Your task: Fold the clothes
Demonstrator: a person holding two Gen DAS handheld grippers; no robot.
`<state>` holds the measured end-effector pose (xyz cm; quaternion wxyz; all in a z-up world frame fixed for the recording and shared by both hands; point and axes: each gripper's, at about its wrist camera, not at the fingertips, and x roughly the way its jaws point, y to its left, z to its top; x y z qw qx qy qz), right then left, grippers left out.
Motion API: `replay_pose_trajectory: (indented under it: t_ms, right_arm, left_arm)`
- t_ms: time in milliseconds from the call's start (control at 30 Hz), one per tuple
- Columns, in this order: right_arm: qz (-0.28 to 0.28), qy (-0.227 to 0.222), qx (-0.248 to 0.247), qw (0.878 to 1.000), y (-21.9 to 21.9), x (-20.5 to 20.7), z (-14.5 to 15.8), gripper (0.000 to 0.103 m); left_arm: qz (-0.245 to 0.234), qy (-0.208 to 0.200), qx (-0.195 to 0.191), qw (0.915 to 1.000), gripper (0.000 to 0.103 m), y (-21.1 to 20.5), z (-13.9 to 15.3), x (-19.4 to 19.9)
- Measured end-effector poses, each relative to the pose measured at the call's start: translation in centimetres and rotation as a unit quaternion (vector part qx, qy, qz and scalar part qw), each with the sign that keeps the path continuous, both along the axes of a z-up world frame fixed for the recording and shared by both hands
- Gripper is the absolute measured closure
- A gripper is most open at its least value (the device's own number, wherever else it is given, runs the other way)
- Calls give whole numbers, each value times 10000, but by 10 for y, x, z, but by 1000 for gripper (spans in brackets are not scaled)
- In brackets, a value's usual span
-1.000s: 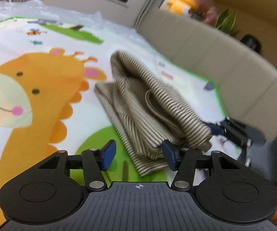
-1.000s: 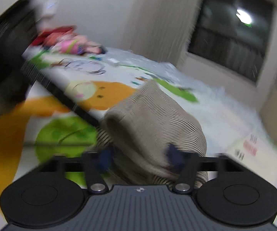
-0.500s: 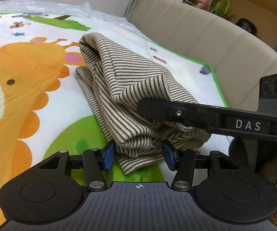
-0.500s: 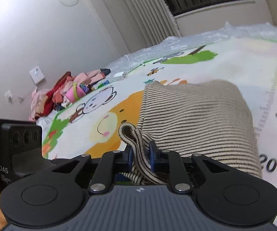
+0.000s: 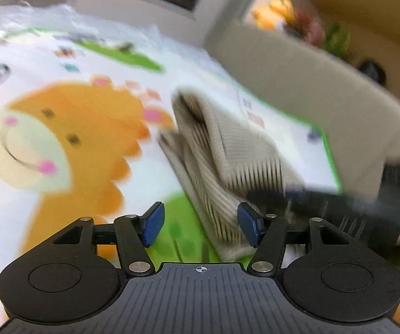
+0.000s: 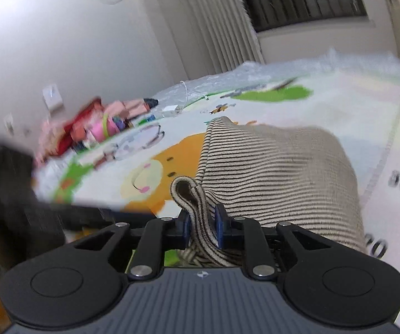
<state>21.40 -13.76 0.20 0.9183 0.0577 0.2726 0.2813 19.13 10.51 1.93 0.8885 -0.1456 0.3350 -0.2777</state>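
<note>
Over on the left, the left hand-held gripper [image 5: 200, 226] hangs just above the cartoon play mat [image 5: 61, 139] with its blue pads spread wide and nothing between them; the near corner of the striped garment [image 5: 227, 150] lies just past its right pad, close but not gripped as far as I can tell through the blur. That garment, a beige knit with thin dark stripes, sits bundled in several thick layers in the middle of the mat, beside the orange giraffe print [image 5: 69, 139]. Moving right, the right hand-held gripper [image 6: 202, 226] has its pads pinched narrow on a looped edge of the same cloth, and the loop pokes up between the pads while the bulk of the fabric humps up beyond it. My worry is that only one side is held: if the right one pulls or lifts now, I would expect the free layers on the left to slide and the stack to fan open or skew, undoing the fold. The pinch also looks to take only a thin edge, so a quick tug could let the knit slip out. The two tools are close together near the bundle's corner, so a hurried reach by the left one could knock the other or drag the mat. A pile of colourful toys [image 6: 97, 128] lies well apart at the mat's far edge.
</note>
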Motion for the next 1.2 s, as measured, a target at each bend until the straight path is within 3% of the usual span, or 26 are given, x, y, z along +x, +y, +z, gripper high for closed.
replay_pose_trajectory:
  t_ms: [100,200,267,333,400,433,467,533,667,800,867,1200]
  right_arm:
    - [44,-576,-800,9951,23,-18,-2,81]
    - [144,-964,-1385,9856,43,-33,-5,67]
    - [255,-1123,-1638,9797,53,-41,-5,49]
    - [378,-1165,-1676,9782,52,-47,-1,42]
    - [375,-1047,-1400,9839,35,-51,11,39]
    - [350,-958,-1222,9873,25,-51,17,30]
    - [294,-880,-1049,9901,15,-52,22,12]
    - [-111,-827,-760,9936,-9,-51,30,0]
    - [-1037,-601,-687,9904,-36,-39,24,0]
    - [-1303,318,-1065,9852,-40,-16,-25,0]
    - [-1420,555,-481,9871,-51,-16,-31,0]
    - [-1451,867,164,9855,-67,-12,-27,0]
  left_arm:
    - [-130,-353,-340,9987,42,1,26,2]
    - [-624,-585,-567,9947,42,-23,43,12]
    - [-914,-492,-575,9929,42,-46,41,27]
    - [-908,-176,-304,9953,43,-64,23,42]
    - [-797,-45,-15,9968,50,-72,3,47]
    - [-771,-101,29,9970,50,-70,-2,46]
    - [-774,-162,8,9969,50,-67,-3,45]
    - [-777,-147,-46,9969,50,-62,-4,43]
    - [-761,-140,-21,9970,50,-62,-6,42]
    - [-782,-128,-45,9968,50,-62,-6,42]
    - [-781,-167,-19,9968,50,-61,-6,39]
    - [-732,-164,-51,9972,50,-61,-8,38]
